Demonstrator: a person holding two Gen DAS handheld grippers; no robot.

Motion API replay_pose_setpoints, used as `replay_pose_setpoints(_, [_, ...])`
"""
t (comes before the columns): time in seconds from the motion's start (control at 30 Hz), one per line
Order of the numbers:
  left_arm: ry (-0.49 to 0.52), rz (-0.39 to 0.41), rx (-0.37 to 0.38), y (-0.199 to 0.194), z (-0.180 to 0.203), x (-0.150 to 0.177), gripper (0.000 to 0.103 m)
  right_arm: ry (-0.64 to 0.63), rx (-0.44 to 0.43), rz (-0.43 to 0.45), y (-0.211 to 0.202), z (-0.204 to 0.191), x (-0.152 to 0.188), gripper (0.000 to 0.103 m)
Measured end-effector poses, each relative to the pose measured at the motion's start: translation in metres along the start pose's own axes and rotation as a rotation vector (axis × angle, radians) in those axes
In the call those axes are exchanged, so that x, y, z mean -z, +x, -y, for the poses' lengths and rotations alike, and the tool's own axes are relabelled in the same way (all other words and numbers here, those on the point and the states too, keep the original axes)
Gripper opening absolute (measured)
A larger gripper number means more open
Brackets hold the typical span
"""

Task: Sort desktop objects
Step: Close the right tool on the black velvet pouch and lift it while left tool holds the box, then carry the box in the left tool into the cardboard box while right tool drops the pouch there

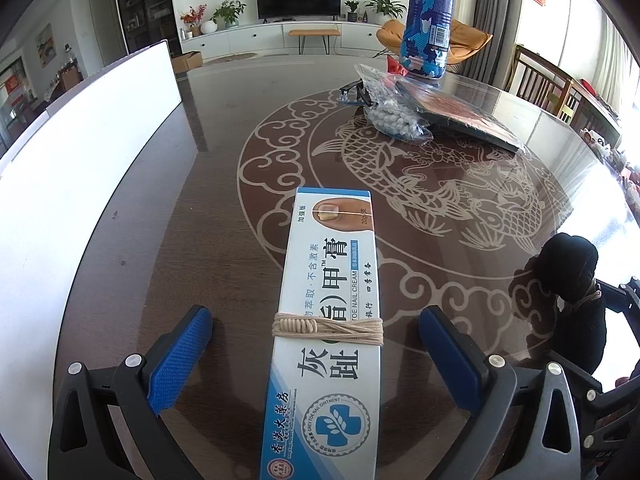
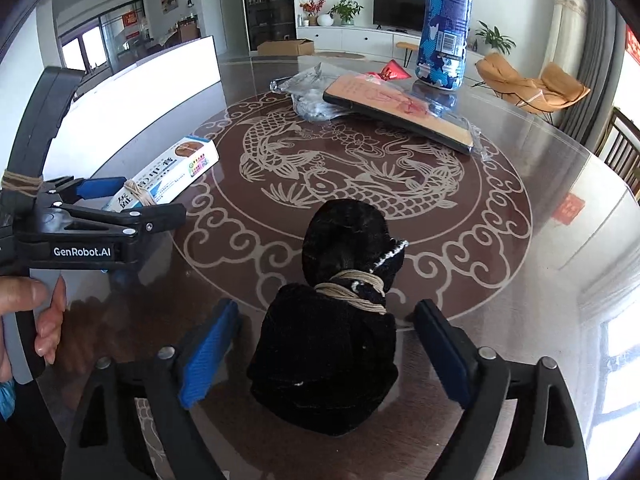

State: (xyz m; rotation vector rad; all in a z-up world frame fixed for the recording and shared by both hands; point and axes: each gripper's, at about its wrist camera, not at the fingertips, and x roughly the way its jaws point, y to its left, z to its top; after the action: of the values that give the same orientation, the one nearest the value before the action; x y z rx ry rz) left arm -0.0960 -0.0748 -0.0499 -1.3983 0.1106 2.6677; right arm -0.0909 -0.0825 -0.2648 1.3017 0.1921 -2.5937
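Note:
A white and blue ointment box (image 1: 330, 320), tied round with beige string, lies flat on the glass-topped table between the open fingers of my left gripper (image 1: 316, 344). The fingers stand apart from it on both sides. The box also shows in the right wrist view (image 2: 168, 176), with the left gripper (image 2: 116, 200) around it. A black cloth bundle (image 2: 340, 320), tied with string, lies between the open fingers of my right gripper (image 2: 328, 344), untouched. It also shows at the right edge of the left wrist view (image 1: 572, 288).
At the far side stand a tall blue patterned roll (image 2: 444, 28), a flat wrapped board (image 2: 400, 112), a clear bag of white pieces (image 1: 396, 116) and a red item (image 2: 390, 70). A white panel (image 1: 80, 160) runs along the table's left edge.

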Motion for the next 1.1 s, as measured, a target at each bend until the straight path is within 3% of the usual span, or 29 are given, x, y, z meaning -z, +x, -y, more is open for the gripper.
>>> replay_pose_setpoints(0.13, [0.000,0.000,0.000,0.000,0.000,0.000,0.103,0.010,-0.006,-0.017,0.004,0.002,0.001,0.103])
replay_pose_setpoints(0.57, [0.007,-0.006,0.006,0.000,0.001,0.001,0.103,0.025,0.004,-0.021,0.004,0.004,0.003,0.103])
replay_pose_setpoints(0.7, [0.122,-0.105,0.073,-0.001,0.004,0.000,0.103,-0.035,-0.054,-0.090,0.004,0.007,-0.001,0.103])
replay_pose_setpoints(0.77, [0.147,-0.169,0.082,0.001,0.002,-0.005,0.103,0.010,-0.075,-0.131,0.003,0.017,-0.005,0.103])
replay_pose_setpoints(0.9, [0.161,-0.165,0.090,0.001,0.002,-0.004,0.103,0.107,-0.136,-0.163,0.003,0.022,-0.015,0.103])
replay_pose_setpoints(0.93, [0.160,-0.150,0.086,0.000,0.001,-0.002,0.103,0.092,-0.122,-0.160,0.003,0.016,-0.016,0.097])
replay_pose_setpoints(0.97, [0.157,-0.129,0.089,-0.003,0.001,0.000,0.094,0.071,-0.102,-0.162,0.003,0.010,-0.018,0.081])
replay_pose_setpoints(1.0, [0.159,-0.103,0.093,-0.008,0.002,0.001,0.068,0.049,-0.065,-0.162,0.003,0.005,-0.019,0.071])
replay_pose_setpoints(1.03, [0.163,-0.085,0.098,-0.013,0.001,0.000,0.052,0.054,-0.060,-0.164,0.001,0.003,-0.021,0.041])
replay_pose_setpoints(1.07, [0.162,-0.085,0.109,-0.016,0.000,0.000,0.044,0.091,-0.105,-0.171,0.000,0.005,-0.022,0.035])
replay_pose_setpoints(1.1, [0.153,-0.072,0.132,-0.021,-0.002,0.001,0.044,0.111,-0.113,-0.158,-0.007,0.005,-0.023,0.035])
